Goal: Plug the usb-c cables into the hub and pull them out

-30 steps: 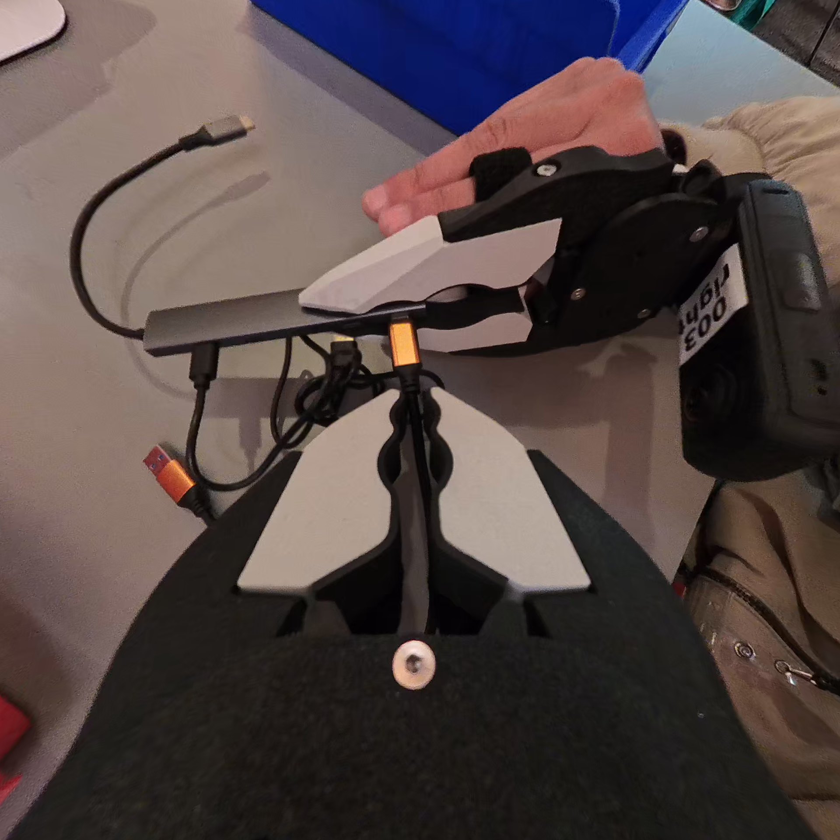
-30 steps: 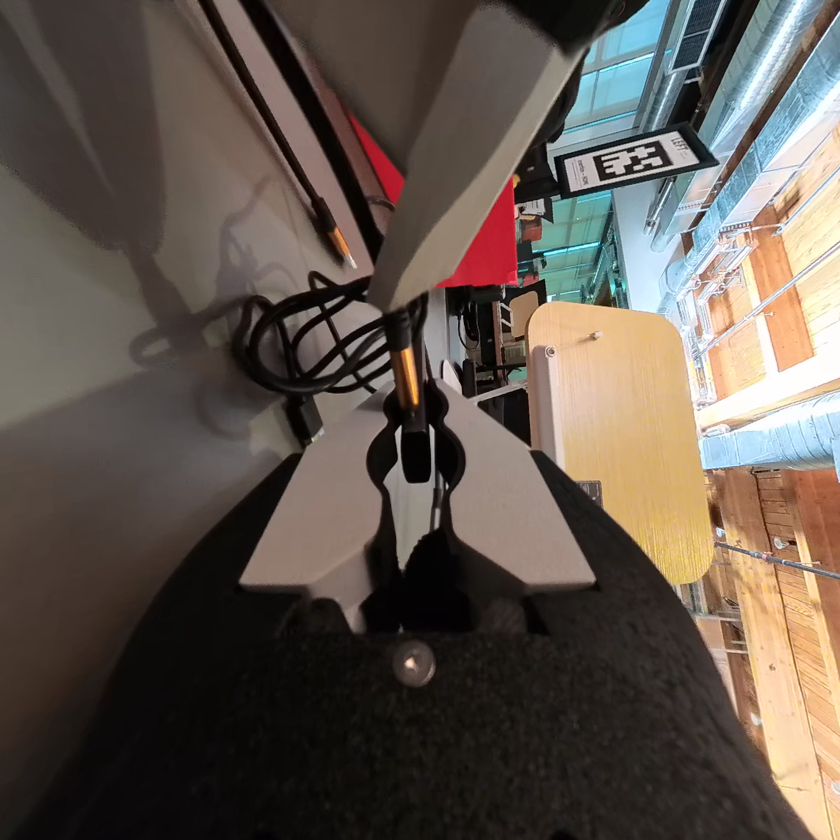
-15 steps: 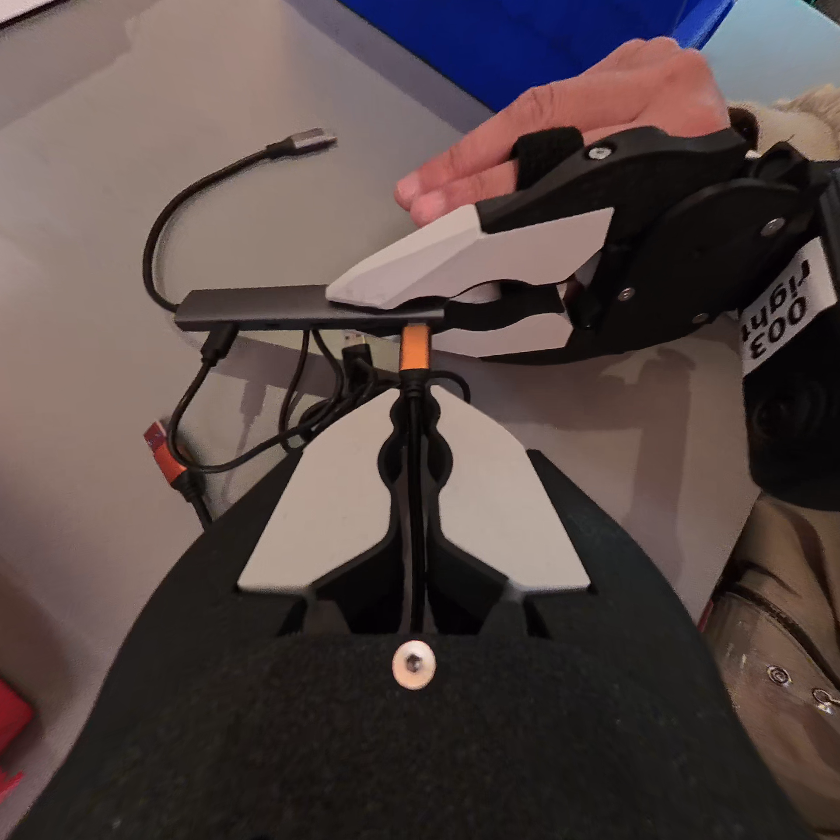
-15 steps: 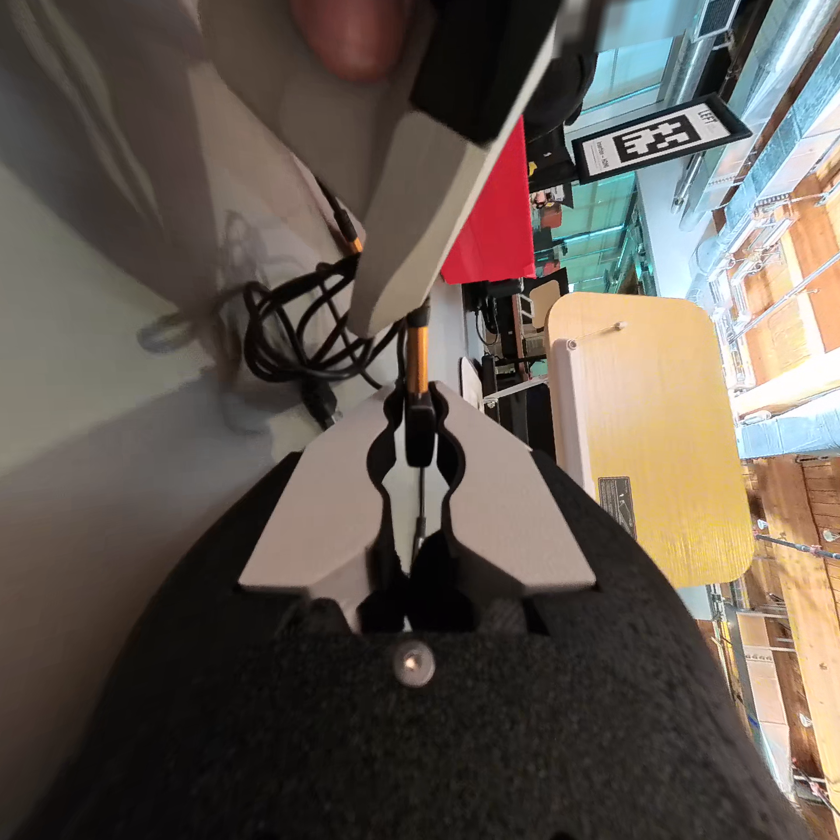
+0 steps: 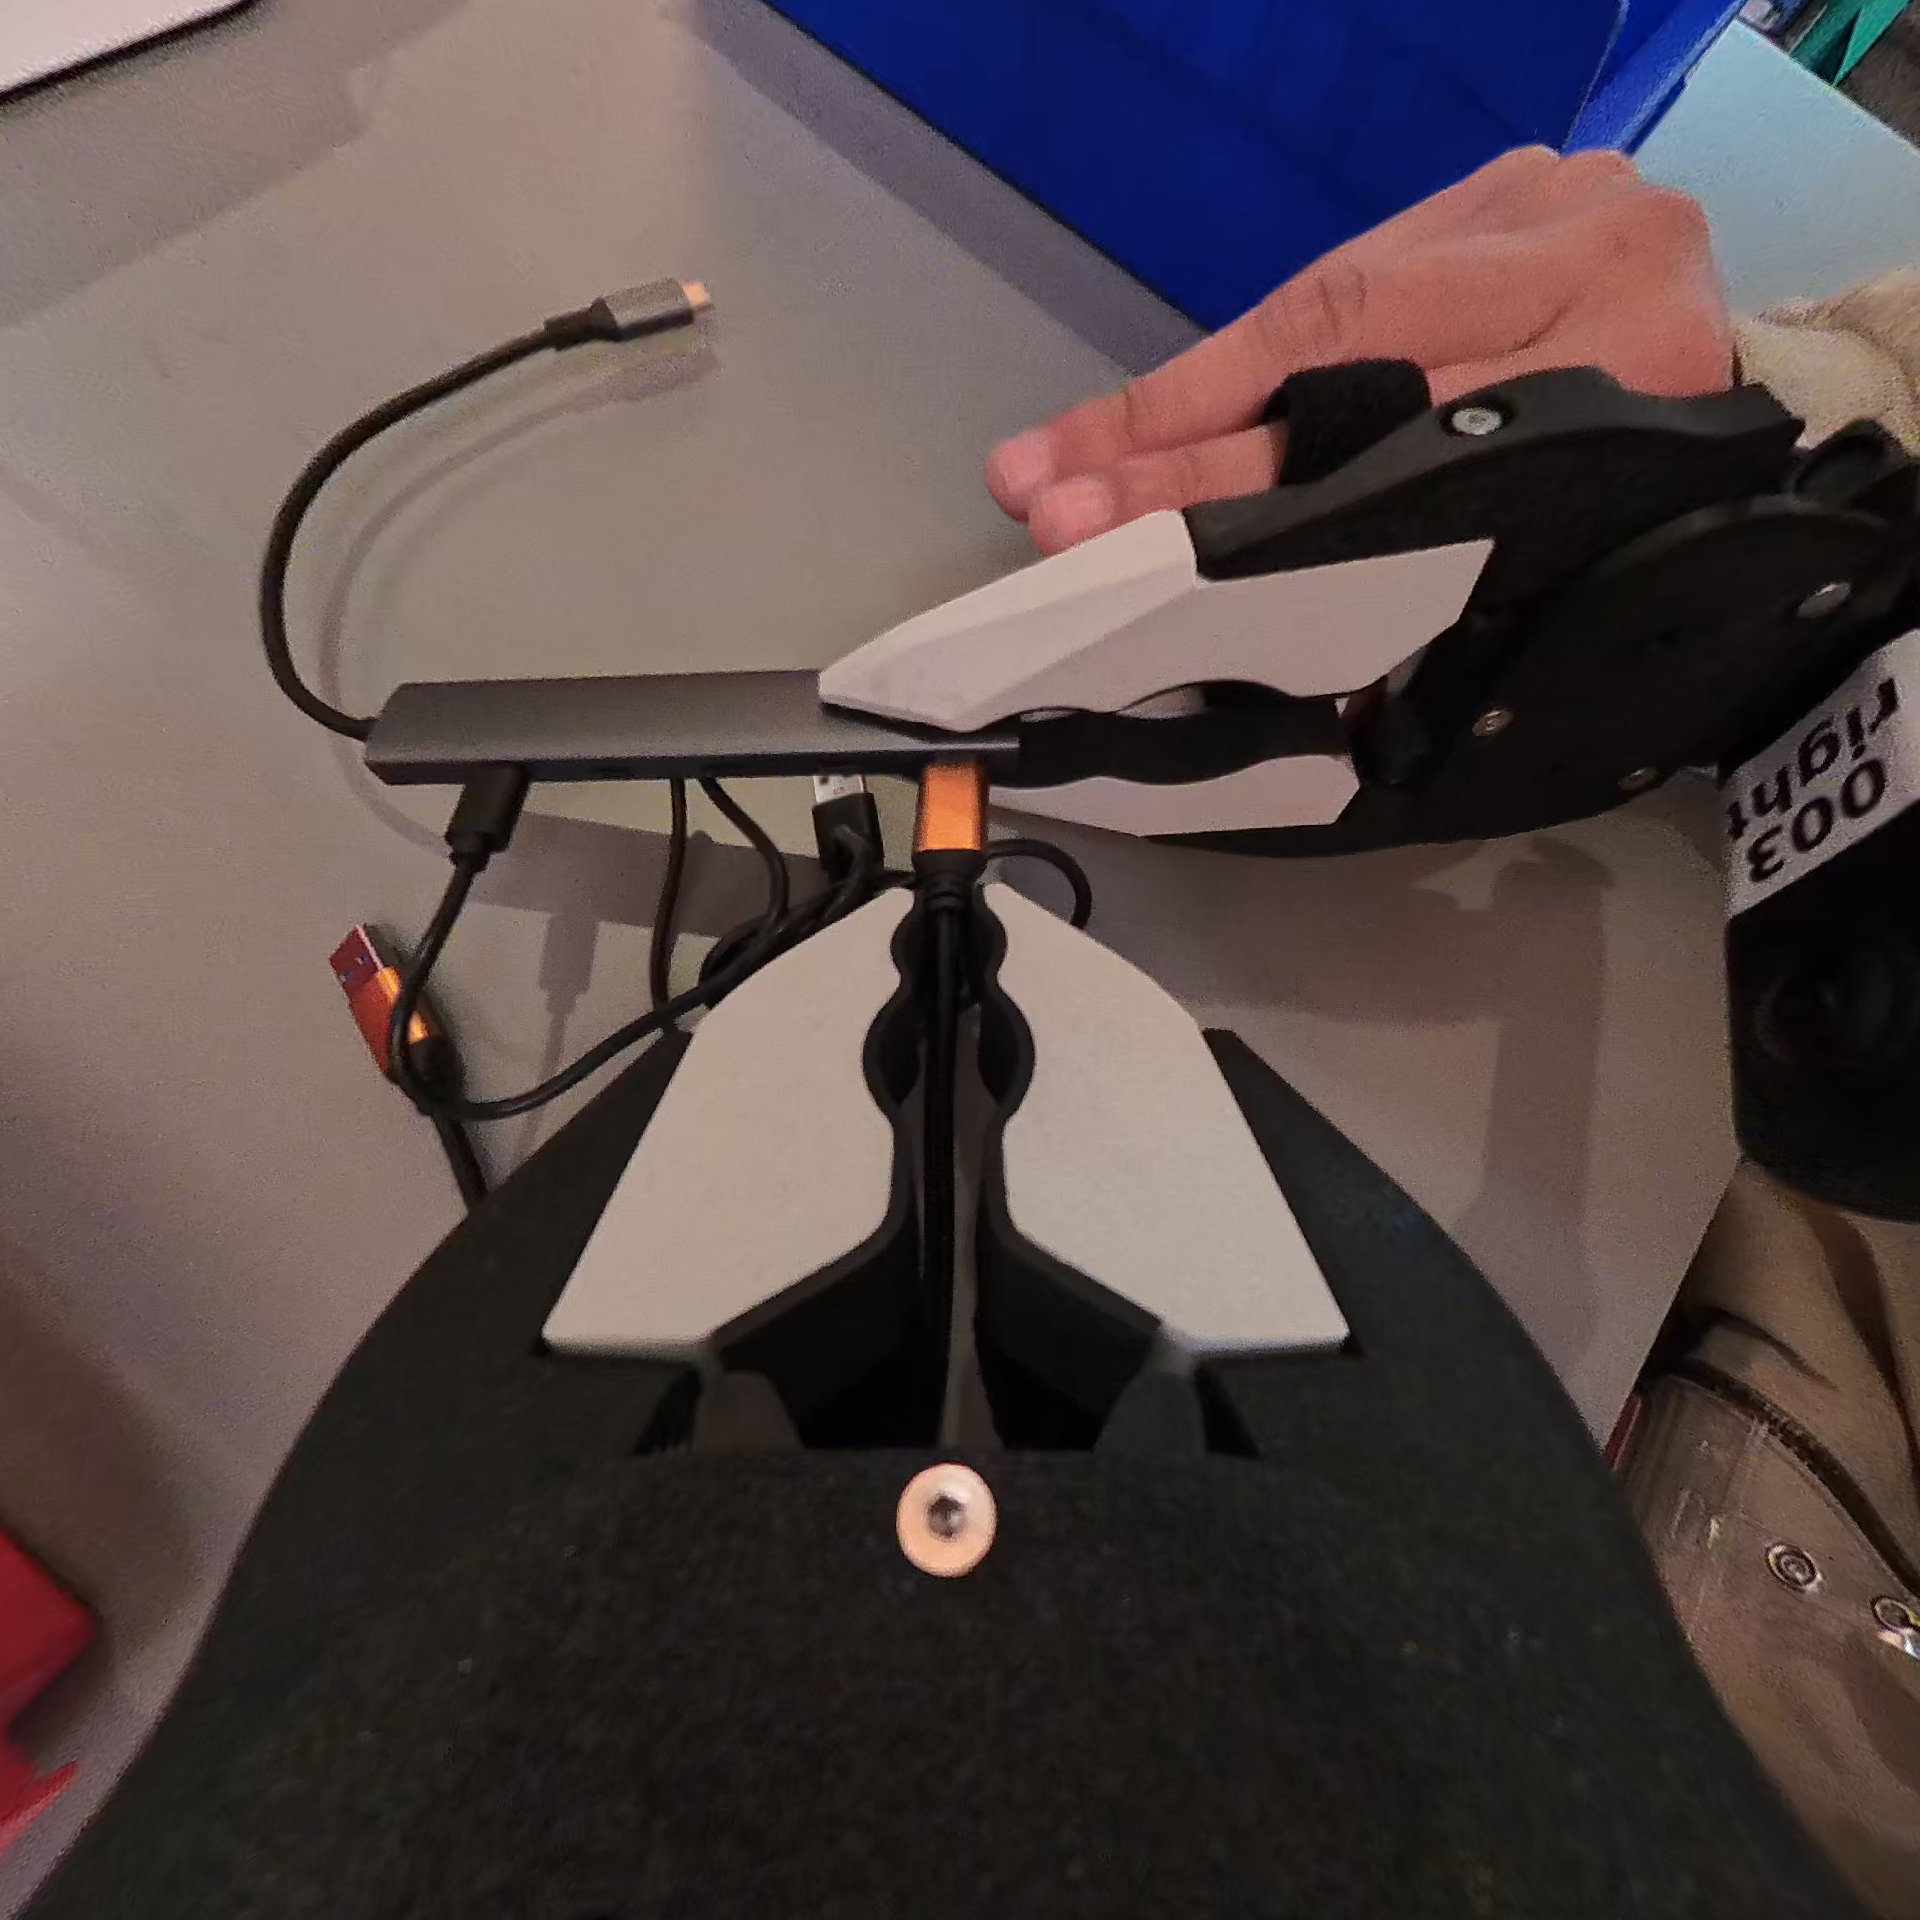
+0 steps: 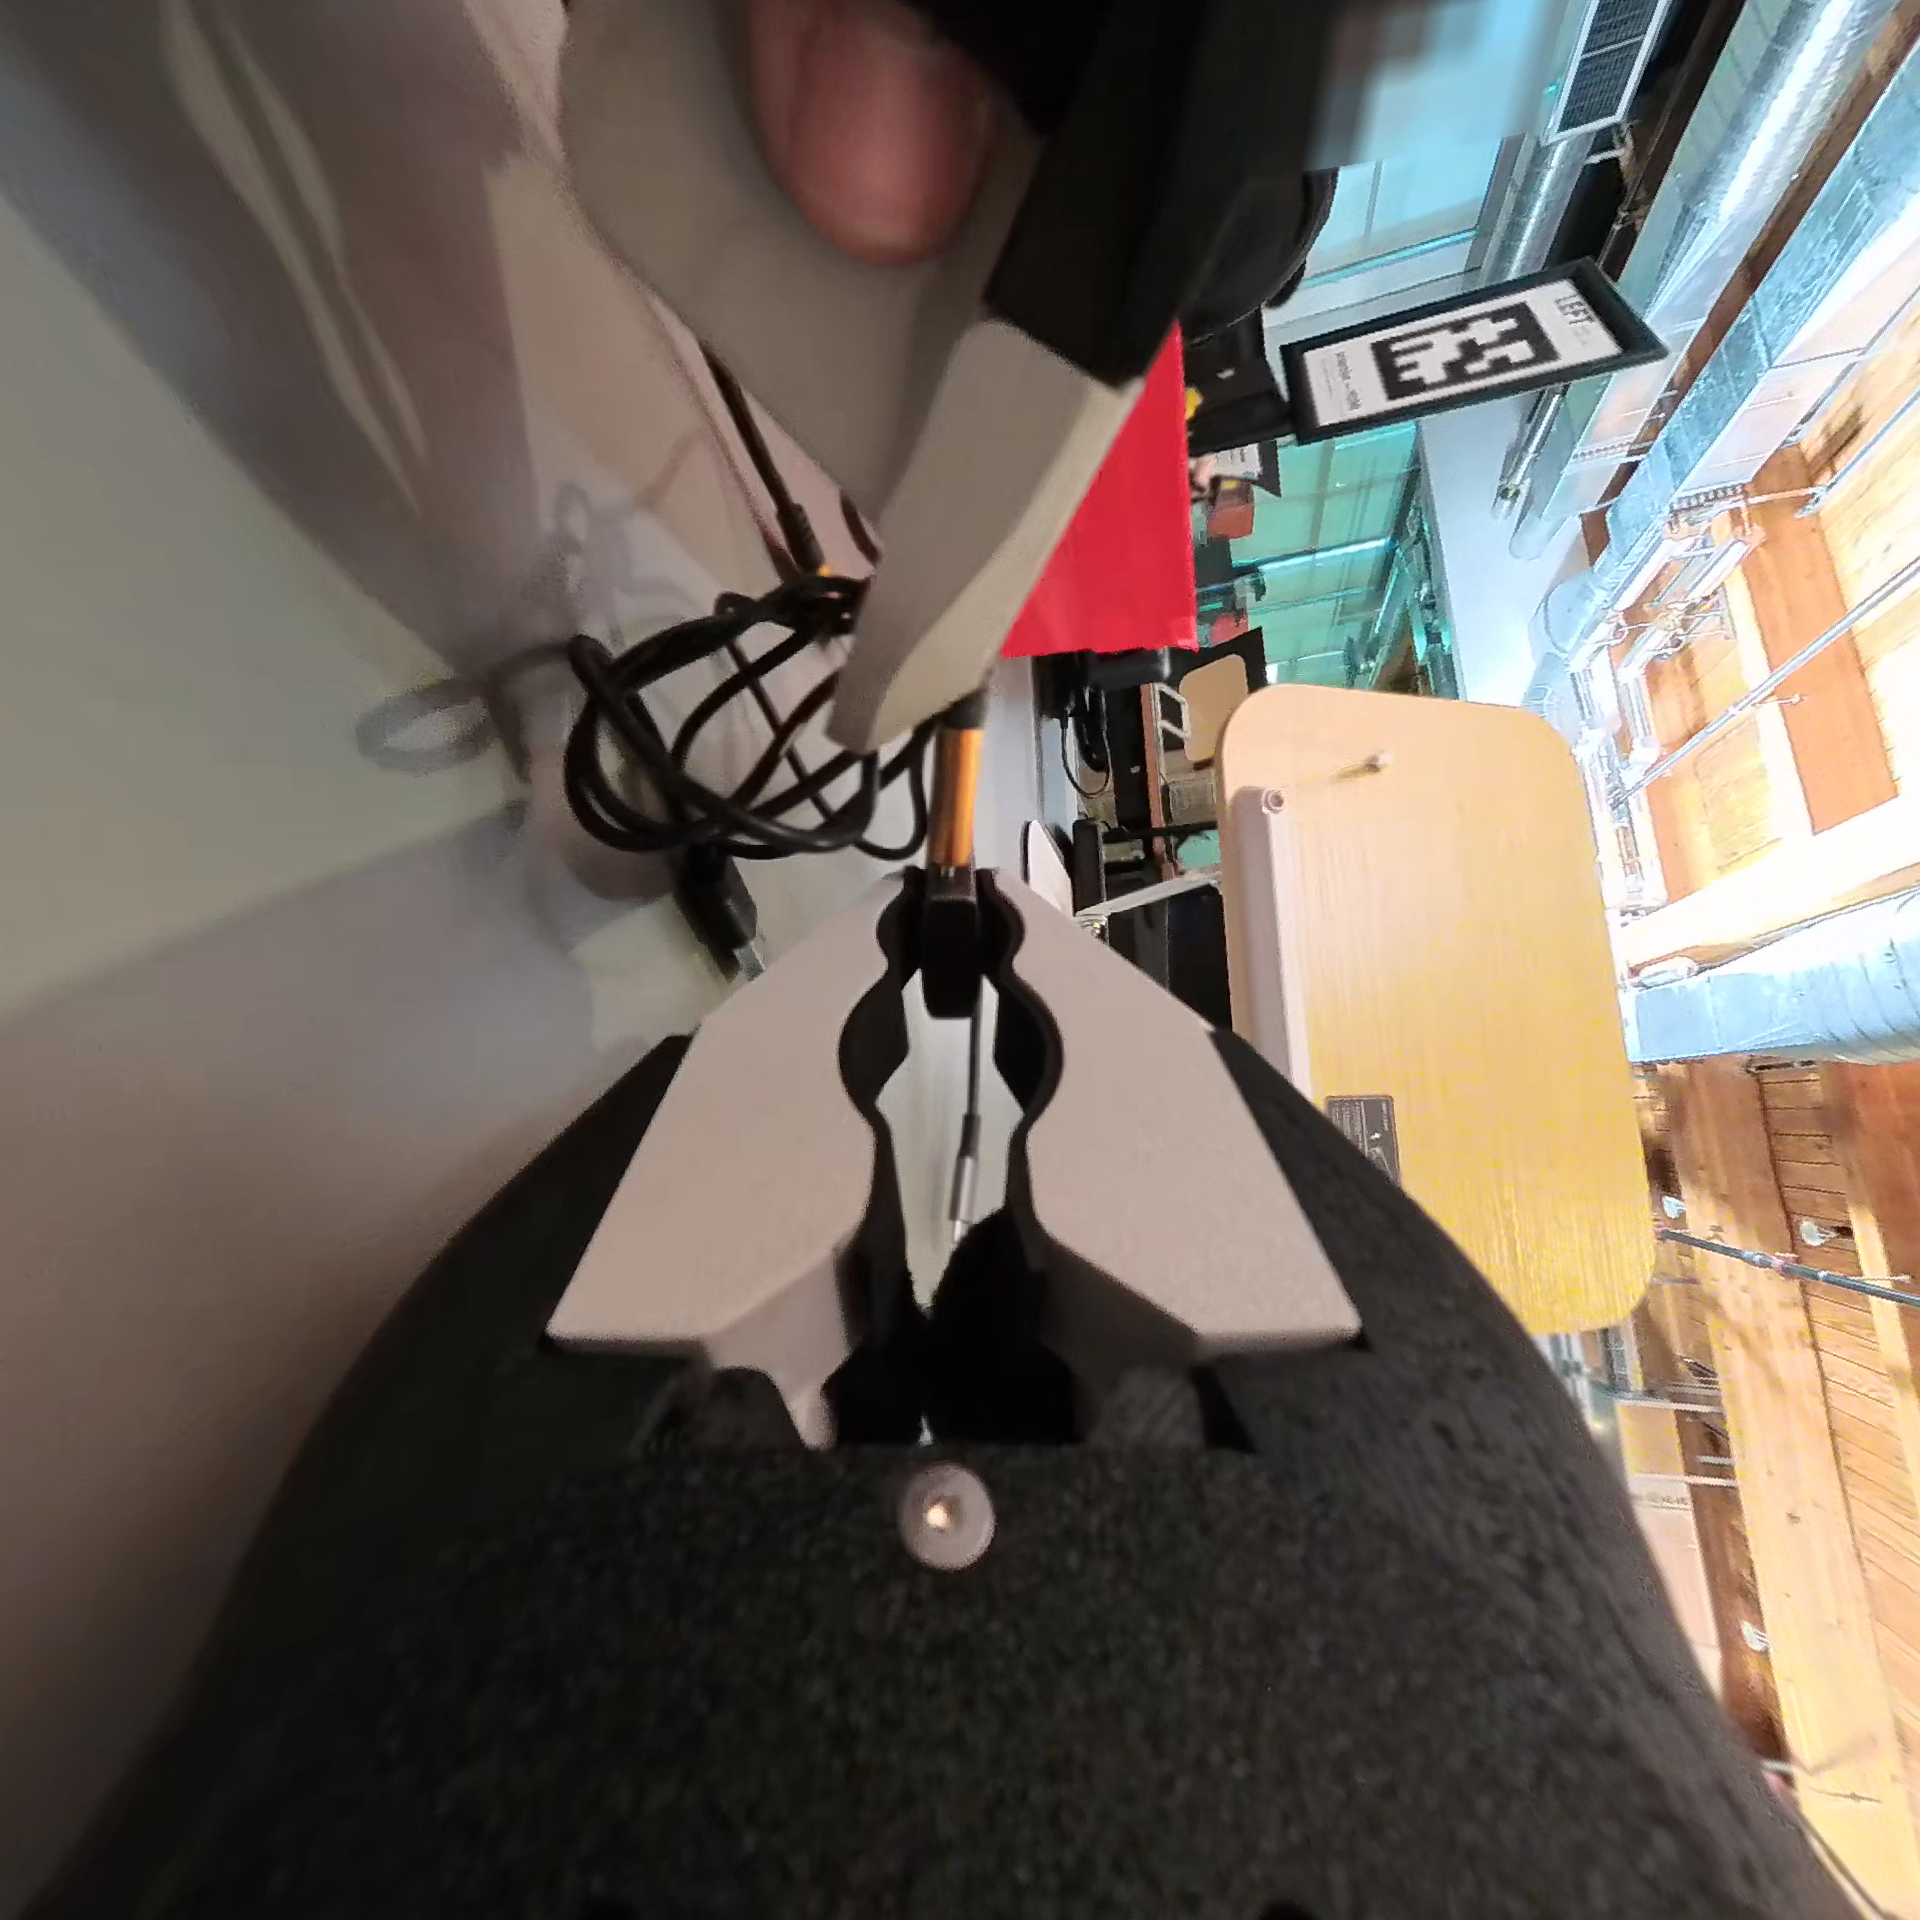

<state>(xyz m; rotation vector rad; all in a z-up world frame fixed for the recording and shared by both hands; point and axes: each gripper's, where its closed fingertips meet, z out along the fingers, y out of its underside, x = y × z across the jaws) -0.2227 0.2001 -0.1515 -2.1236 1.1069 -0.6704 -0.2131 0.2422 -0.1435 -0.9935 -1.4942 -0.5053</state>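
Right claw [image 5: 935, 743] clamps one end of the grey hub [image 5: 623, 722], held above the bench [image 5: 1299, 987] | left claw [image 5: 943, 914] pinches the black cable just behind its orange plug [image 5: 948, 821], seated in the hub dead ahead | a black plug [image 5: 488, 821] sits further left | you likely pull next.

left wrist: close, downward | right wrist: close, sideways; shared: hub [image 5: 665, 727]
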